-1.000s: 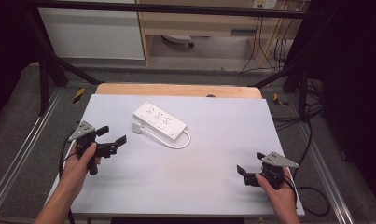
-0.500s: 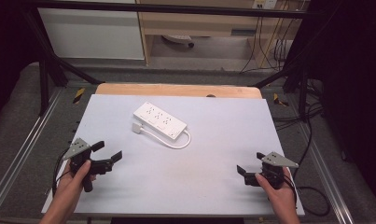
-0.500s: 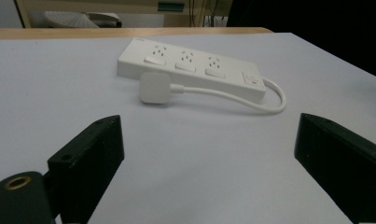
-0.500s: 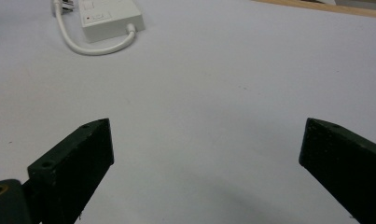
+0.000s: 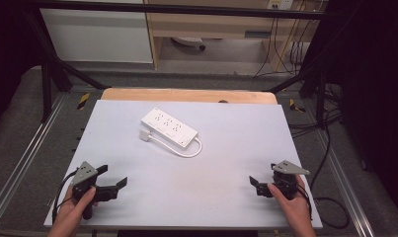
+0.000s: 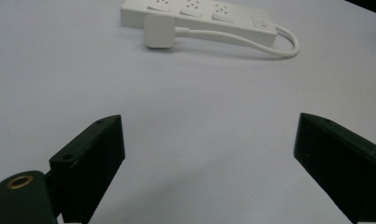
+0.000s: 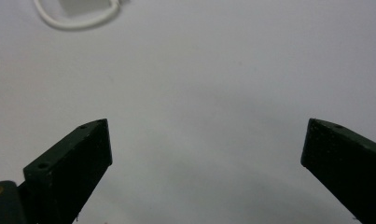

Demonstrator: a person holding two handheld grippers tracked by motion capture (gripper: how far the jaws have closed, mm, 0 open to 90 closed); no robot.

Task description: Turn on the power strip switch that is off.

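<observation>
Your left gripper (image 5: 111,183) sat at the near-left of the tabletop (image 5: 236,148), fingers (image 6: 90,161) spread wide on nothing. The power strip (image 5: 169,128) lay mid-tabletop toward the far side (plug (image 6: 159,31) just beside it, cord looped). Your right gripper (image 5: 259,185) sat near-right, fingers (image 7: 71,168) wide too.

A lab test bench: black frame posts (image 5: 44,69) flank the white table (image 5: 236,163), dangling cables (image 5: 285,47) behind it

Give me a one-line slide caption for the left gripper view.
Open left gripper low over the white table, facing a white power strip and its plug.
</observation>
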